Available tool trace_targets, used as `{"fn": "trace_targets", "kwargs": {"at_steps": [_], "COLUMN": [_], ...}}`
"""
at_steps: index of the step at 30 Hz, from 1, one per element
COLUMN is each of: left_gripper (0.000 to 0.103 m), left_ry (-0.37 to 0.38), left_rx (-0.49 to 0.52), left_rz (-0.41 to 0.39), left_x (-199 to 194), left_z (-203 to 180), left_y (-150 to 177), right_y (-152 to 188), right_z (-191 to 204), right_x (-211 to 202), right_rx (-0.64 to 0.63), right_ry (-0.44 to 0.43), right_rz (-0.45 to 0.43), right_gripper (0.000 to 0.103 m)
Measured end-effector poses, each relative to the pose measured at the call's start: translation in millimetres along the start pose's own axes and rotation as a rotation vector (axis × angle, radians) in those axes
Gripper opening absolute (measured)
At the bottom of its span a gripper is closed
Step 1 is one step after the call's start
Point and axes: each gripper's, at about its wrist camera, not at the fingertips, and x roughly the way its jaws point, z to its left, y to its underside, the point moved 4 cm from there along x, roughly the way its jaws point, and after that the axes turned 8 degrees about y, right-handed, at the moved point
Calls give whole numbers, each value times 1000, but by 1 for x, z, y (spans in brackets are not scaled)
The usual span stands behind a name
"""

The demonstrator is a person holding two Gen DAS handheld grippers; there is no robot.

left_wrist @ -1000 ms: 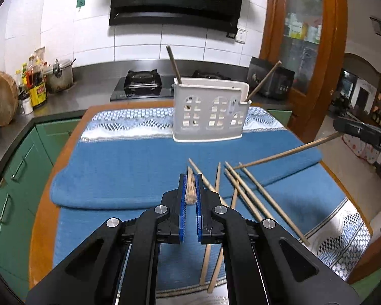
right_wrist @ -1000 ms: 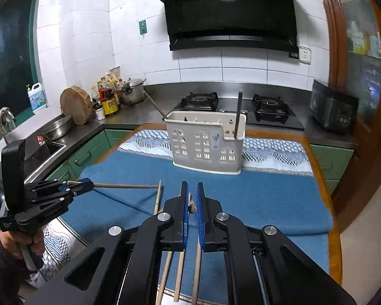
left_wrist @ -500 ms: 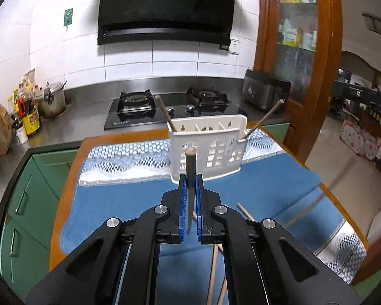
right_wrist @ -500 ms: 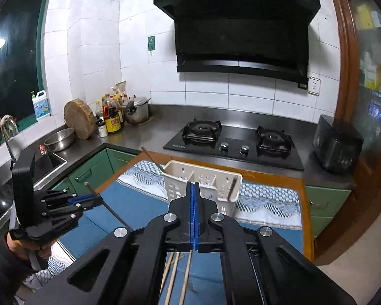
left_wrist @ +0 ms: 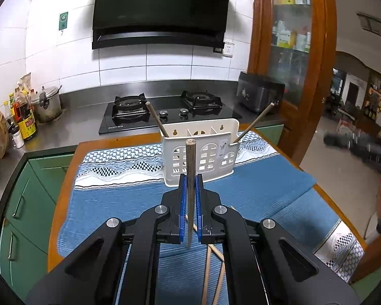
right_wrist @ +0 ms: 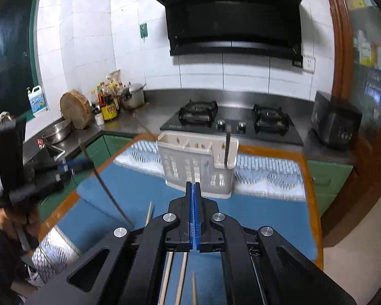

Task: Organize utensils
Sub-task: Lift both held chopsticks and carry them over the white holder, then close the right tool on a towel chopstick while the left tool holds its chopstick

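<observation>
My left gripper (left_wrist: 190, 198) is clamped on a dark chopstick (left_wrist: 190, 172) that stands nearly upright between the blue pads, raised above the blue mat (left_wrist: 129, 203). The white utensil holder (left_wrist: 200, 157) stands ahead at the mat's far side, with two chopsticks leaning out of it. My right gripper (right_wrist: 193, 203) has its pads together; I see nothing between them. Loose chopsticks (right_wrist: 180, 279) lie on the mat below it.
</observation>
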Motion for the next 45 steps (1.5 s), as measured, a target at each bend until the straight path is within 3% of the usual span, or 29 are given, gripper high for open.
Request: {"fn": "trace_targets", "kwargs": {"at_steps": [1, 3, 18, 22, 28, 35, 37, 45], "left_gripper": [5, 5, 5, 5, 5, 5, 5, 5], "left_ry": [-1, -3, -8, -8, -13, -15, -16, -16], "left_rx": [1, -2, -15, -15, -11, -3, -1, 0], "left_rz": [-1, -3, -3, 0, 2, 0, -1, 3], "left_x": [-1, -3, -9, -9, -11, -13, -13, -16], "left_z": [0, 2, 5, 3, 1, -1, -2, -3], "left_y": [0, 1, 8, 9, 9, 9, 9, 11], "right_y": [8, 28, 228, 262, 280, 284, 283, 276], "right_z": [0, -1, -10, -17, -12, 3, 0, 2], "right_x": [0, -1, -23, -25, -33, -33, -33, -40], "right_rx": [0, 0, 42, 57, 64, -21, -17, -32], "right_ry": [0, 6, 65, 107, 123, 174, 178, 184], "right_rz": [9, 32, 322, 376, 364, 338, 336, 315], "right_gripper": [16, 24, 30, 30, 29, 20, 10, 7]}}
